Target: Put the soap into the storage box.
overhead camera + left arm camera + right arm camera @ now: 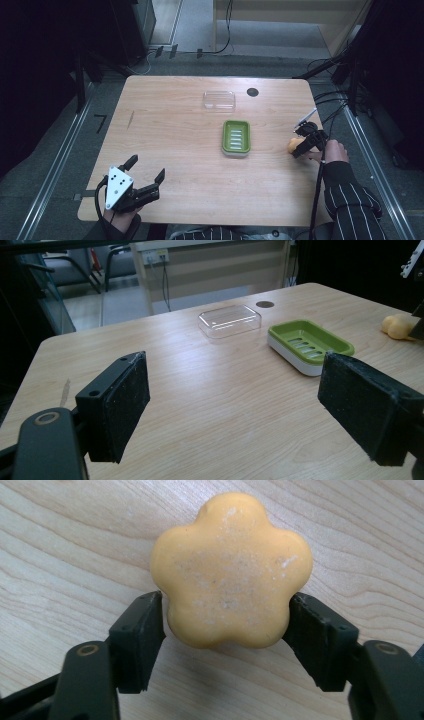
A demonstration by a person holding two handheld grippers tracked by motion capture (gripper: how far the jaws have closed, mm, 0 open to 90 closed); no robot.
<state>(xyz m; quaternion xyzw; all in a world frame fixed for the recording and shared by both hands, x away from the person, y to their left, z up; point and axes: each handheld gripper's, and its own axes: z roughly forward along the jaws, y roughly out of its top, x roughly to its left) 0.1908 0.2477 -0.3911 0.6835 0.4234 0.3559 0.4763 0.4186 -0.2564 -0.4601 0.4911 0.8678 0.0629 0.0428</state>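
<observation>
The wooden table (pixel 190 165) took up most of the high view, pale grain, rounded corners, with a small dark round hole (pixel 252 92) near its far edge. Around it the room was dark, and what stood at the left and right was hard to make out.

Next down in size, the left gripper (pixel 148 168), sitting at the near left corner with its grey three-cornered plate on top, the hand under it cut off by the frame's bottom edge. Its jaws stood wide apart with bare table between them, nothing held.

Over on the right, the right gripper (pixel 299 148) was at the table's right edge, a striped sleeve (pixel 352 200) behind it, the hand partly covered by the gripper body and cable.

Centre table, the green soap dish (pixel 236 136), slotted inside, and beyond it the clear lid (pixel 219 100), lying apart from the dish, faint against the wood.

And the smallest piece, the soap (pixel 231 570) – orange-yellow, flower-shaped, resting on the table near the right edge, well apart from the dish. In the right gripper view both pads were pressed against its lower flanks, left and right, so that gripper was clamped on it. Its underside was hidden. In the left gripper view the soap's right side was covered by the other gripper at the frame's edge.
</observation>
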